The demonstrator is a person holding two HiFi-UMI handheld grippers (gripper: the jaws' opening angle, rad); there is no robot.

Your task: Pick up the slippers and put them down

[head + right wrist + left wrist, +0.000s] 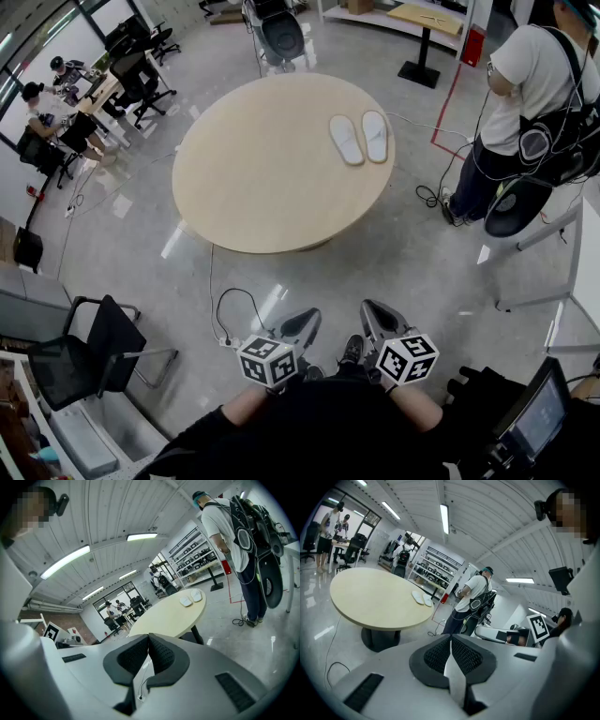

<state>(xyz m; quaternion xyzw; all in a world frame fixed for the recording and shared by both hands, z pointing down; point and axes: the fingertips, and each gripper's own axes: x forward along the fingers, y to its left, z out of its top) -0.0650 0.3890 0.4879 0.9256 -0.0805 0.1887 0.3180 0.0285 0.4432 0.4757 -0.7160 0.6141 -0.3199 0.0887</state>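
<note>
Two white slippers lie side by side, soles up, on the far right part of a round beige table [253, 178]: the left slipper [346, 139] and the right slipper [375, 135]. They also show small in the left gripper view [421, 598] and the right gripper view [191, 597]. My left gripper [305, 323] and right gripper [372, 316] are held close to my body, well short of the table, above the floor. Both are shut with nothing between the jaws.
A person [525, 103] with a harness stands right of the table beside a cable [441, 178] on the floor. A black chair [94, 352] stands at my left, another chair [281, 37] beyond the table. People sit at desks [66, 103] far left.
</note>
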